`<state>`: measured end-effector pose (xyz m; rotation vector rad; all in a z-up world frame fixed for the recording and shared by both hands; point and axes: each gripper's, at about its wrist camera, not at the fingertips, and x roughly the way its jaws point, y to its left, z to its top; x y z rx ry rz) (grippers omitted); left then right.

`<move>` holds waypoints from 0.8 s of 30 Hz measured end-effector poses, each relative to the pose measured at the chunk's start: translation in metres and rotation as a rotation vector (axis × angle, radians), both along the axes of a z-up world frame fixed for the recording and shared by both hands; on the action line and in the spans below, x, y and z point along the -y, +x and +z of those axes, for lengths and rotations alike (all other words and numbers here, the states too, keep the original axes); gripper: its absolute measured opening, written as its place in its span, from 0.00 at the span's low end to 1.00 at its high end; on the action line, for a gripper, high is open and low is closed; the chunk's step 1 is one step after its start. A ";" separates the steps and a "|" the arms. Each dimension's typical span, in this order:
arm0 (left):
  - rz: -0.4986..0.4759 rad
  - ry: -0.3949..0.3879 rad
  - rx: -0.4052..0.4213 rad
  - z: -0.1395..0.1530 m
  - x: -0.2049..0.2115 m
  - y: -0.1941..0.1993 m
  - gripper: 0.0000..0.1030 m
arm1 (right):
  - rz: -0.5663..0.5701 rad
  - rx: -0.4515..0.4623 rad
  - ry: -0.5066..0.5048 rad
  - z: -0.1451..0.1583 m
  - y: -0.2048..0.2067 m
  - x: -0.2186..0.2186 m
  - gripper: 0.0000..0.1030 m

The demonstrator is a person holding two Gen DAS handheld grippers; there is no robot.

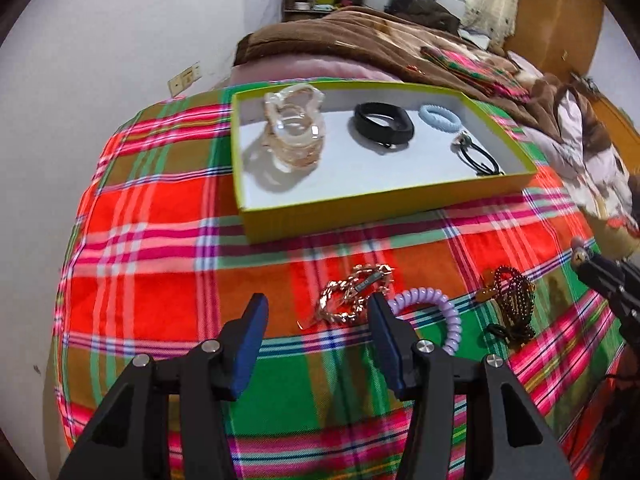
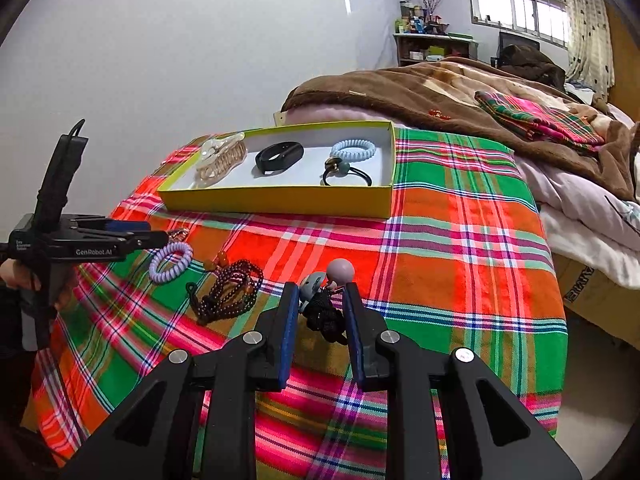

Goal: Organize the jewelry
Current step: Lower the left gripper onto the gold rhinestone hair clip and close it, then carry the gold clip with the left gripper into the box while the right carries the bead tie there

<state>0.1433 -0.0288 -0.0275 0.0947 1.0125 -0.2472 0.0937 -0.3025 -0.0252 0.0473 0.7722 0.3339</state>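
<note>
My right gripper [image 2: 322, 296] is shut on a black hair tie with a pink ball [image 2: 325, 312], held just above the plaid cloth; its tip [image 1: 580, 254] also shows in the left wrist view. My left gripper [image 1: 318, 308] stands open over the cloth, nothing between its fingers, just short of a gold chain bracelet [image 1: 352, 294]. A purple coil hair tie [image 1: 434, 306] lies right of its right finger, and a dark red bead bracelet [image 1: 514, 300] further right. The yellow box [image 1: 360, 210] holds a clear claw clip [image 1: 294, 136], a black band [image 1: 382, 128], a blue coil tie [image 1: 438, 114] and a black beaded tie [image 1: 476, 156].
The plaid cloth [image 2: 460, 240] covers the bed's end, with a brown blanket [image 2: 420, 88] and a folded plaid cloth [image 2: 536, 116] behind the box. A white wall runs along the left. In the right wrist view a hand [image 2: 12, 276] holds the left gripper [image 2: 156, 236].
</note>
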 end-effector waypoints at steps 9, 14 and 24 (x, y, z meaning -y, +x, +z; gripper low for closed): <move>-0.044 0.048 -0.004 -0.002 0.020 0.011 0.52 | 0.002 -0.006 0.006 -0.002 0.002 -0.001 0.23; -0.040 0.048 0.005 -0.003 0.016 0.008 0.52 | 0.005 0.005 0.007 0.001 0.003 -0.002 0.23; -0.025 0.032 0.006 -0.001 0.012 0.008 0.38 | 0.008 0.021 0.004 0.004 0.006 -0.006 0.23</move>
